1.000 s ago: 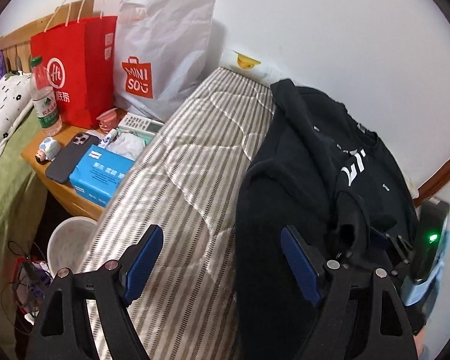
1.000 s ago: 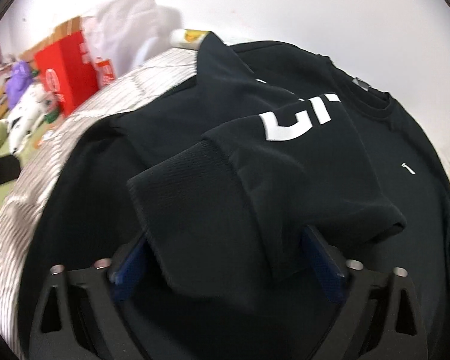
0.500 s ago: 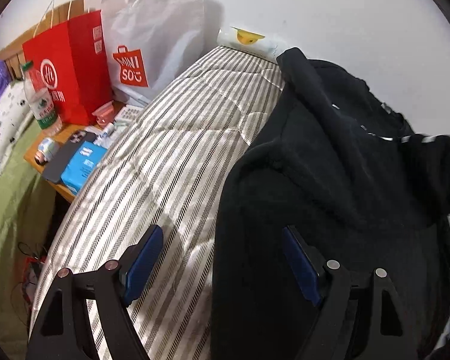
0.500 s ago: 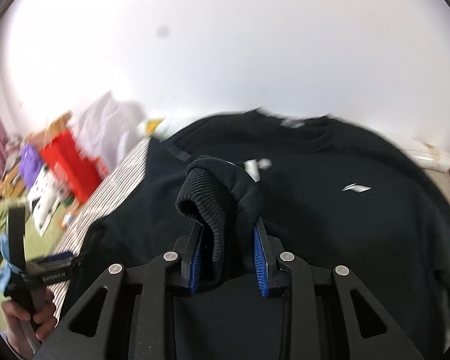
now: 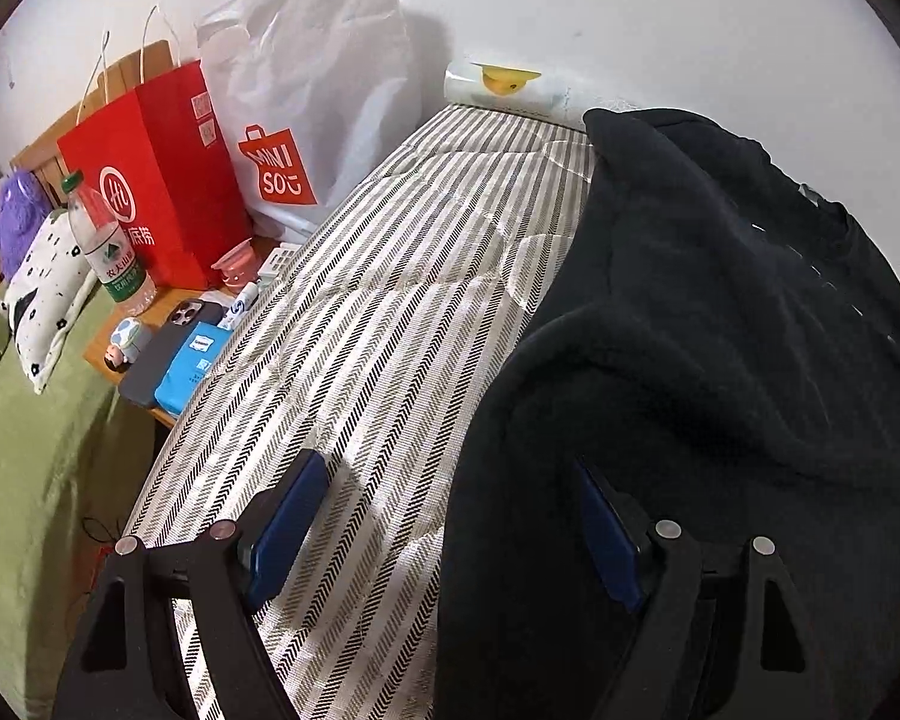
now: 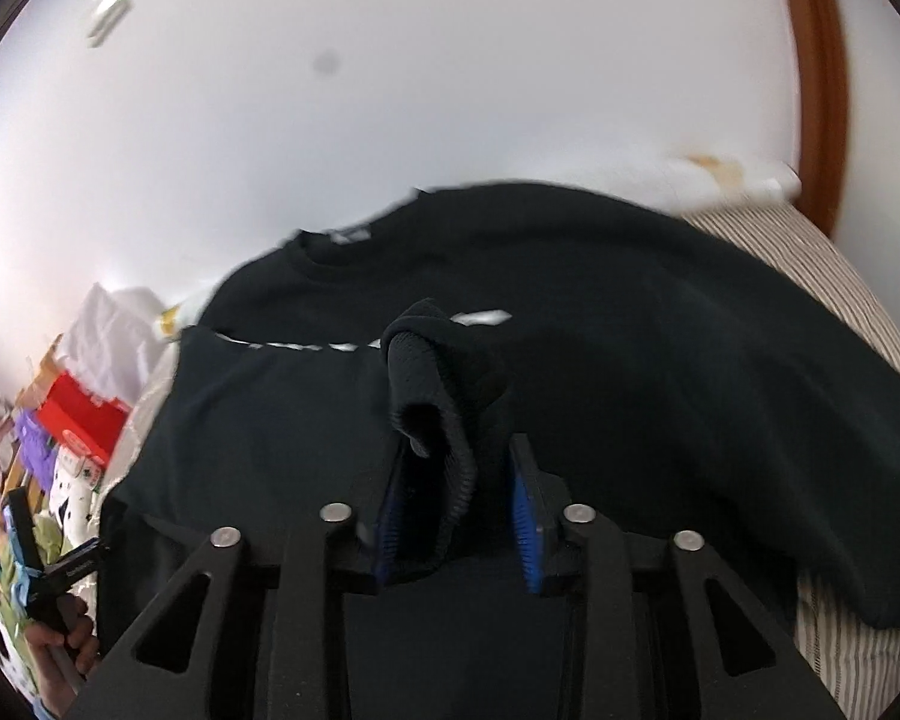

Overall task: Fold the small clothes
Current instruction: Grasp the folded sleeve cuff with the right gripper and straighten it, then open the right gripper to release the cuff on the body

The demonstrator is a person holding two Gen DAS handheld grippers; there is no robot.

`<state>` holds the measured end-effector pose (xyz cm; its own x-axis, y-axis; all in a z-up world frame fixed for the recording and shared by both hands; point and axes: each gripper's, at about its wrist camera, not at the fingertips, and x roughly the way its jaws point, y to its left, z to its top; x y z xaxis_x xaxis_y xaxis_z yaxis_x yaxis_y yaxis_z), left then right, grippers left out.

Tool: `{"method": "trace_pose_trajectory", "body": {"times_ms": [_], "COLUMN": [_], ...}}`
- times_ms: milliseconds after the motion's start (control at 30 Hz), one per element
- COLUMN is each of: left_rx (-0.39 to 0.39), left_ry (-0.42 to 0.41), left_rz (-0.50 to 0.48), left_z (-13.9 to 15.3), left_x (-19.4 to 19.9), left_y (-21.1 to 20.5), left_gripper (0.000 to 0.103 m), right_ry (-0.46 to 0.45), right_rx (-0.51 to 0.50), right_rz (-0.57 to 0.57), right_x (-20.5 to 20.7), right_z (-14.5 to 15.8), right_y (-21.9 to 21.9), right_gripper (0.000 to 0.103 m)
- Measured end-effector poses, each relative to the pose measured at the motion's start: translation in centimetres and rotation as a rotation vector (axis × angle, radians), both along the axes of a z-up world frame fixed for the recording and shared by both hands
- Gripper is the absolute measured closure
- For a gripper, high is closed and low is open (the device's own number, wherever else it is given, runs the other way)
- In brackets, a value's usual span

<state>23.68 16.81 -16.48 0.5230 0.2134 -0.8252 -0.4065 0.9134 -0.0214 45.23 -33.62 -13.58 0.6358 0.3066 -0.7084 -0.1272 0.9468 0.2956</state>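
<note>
A striped mattress (image 5: 390, 324) runs along a white wall (image 5: 630, 12). At its left edge a wooden side table (image 5: 99, 354) carries a red paper bag (image 5: 150, 168), a white Miniso bag (image 5: 312, 102), a water bottle (image 5: 105, 240), a phone (image 5: 162, 348) and a blue tissue pack (image 5: 189, 369). A black sweatshirt (image 5: 720, 348) lies on the mattress's right half, collar toward the wall. The left gripper (image 5: 450, 534) hovers over the mattress with jaws spread wide, holding nothing. The right gripper (image 6: 459, 504) is clamped on the sweatshirt's ribbed cuff (image 6: 432, 396), lifted above the sweatshirt's chest.
</note>
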Motion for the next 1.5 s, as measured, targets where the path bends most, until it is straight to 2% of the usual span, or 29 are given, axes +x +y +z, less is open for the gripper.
{"method": "trace_pose_trajectory", "body": {"times_ms": [167,267,367,400,500,567,600,700,767,833,900,967,1067,1233,1300,1367,1500], "left_rx": [-0.006,-0.016,-0.043,-0.050,-0.057,-0.057,-0.057,-0.059,-0.062,-0.066,-0.067,-0.067,-0.062,-0.060,-0.070,-0.048,-0.045], "left_ry": [0.005,0.008,0.008,0.007,0.004,0.001,-0.003,-0.013,-0.022,-0.030,-0.030,-0.029,-0.042,-0.043,-0.051,-0.055,-0.061], "left_rz": [-0.003,-0.001,-0.008,-0.014,-0.029,-0.031,-0.031,-0.030,-0.028,-0.029,-0.036,-0.039,-0.052,-0.045,-0.047,-0.048,-0.027], "left_z": [0.1,0.2,0.4,0.5,0.8,0.9,1.1,1.5,1.9,2.2,2.3,2.5,3.2,3.6,3.9,4.1,4.1], "left_x": [-0.1,-0.3,-0.6,-0.7,-0.9,-1.0,-1.0,-0.9,-0.9,-0.9,-0.8,-0.8,-1.2,-1.9,-2.5,-3.0,-3.5], "left_y": [0.0,-0.1,-0.2,-0.3,-0.6,-0.6,-0.6,-0.4,-0.4,-0.5,-0.6,-0.9,-1.4,-1.8,-1.9,-2.1,-1.3], "left_gripper": [0.023,0.023,0.023,0.023,0.023,0.023,0.023,0.023,0.023,0.023,0.023,0.023,0.023,0.023,0.023,0.023,0.024], "right_ry": [-0.002,0.009,-0.011,-0.021,-0.021,0.018,0.038,0.051,0.035,0.029,0.066,0.062,0.038,-0.007,-0.023,-0.037,-0.053], "right_rx": [-0.097,-0.098,-0.096,-0.096,-0.129,-0.171,-0.180,-0.234,-0.251,-0.255,-0.219,-0.258,-0.311,-0.277,-0.289,-0.285,-0.249], "right_rz": [-0.126,-0.139,-0.123,-0.118,-0.098,-0.122,-0.132,-0.115,-0.086,-0.132,-0.143,-0.136,-0.125,-0.114,-0.106,-0.108,-0.039], "right_x": [-0.8,-1.0,-1.4,-1.4,-0.7,0.6,1.0,2.1,2.4,2.1,2.2,1.8,0.5,-2.9,-3.7,-4.3,-4.6], "right_z": [-0.5,-0.7,-0.2,-0.1,-0.8,-2.2,-2.8,-4.3,-4.5,-4.2,-4.9,-5.0,-3.5,-0.6,0.2,1.0,2.2], "right_y": [-3.5,-4.4,-4.0,-3.8,-2.8,-2.5,-2.5,-2.0,-1.8,-2.9,-3.7,-3.3,-2.9,-4.1,-4.0,-3.9,-1.4], "right_gripper": [0.066,0.062,0.046,0.037,0.034,0.034,0.037,0.075,0.081,0.081,0.081,0.078,0.072,0.053,0.050,0.046,0.045]}}
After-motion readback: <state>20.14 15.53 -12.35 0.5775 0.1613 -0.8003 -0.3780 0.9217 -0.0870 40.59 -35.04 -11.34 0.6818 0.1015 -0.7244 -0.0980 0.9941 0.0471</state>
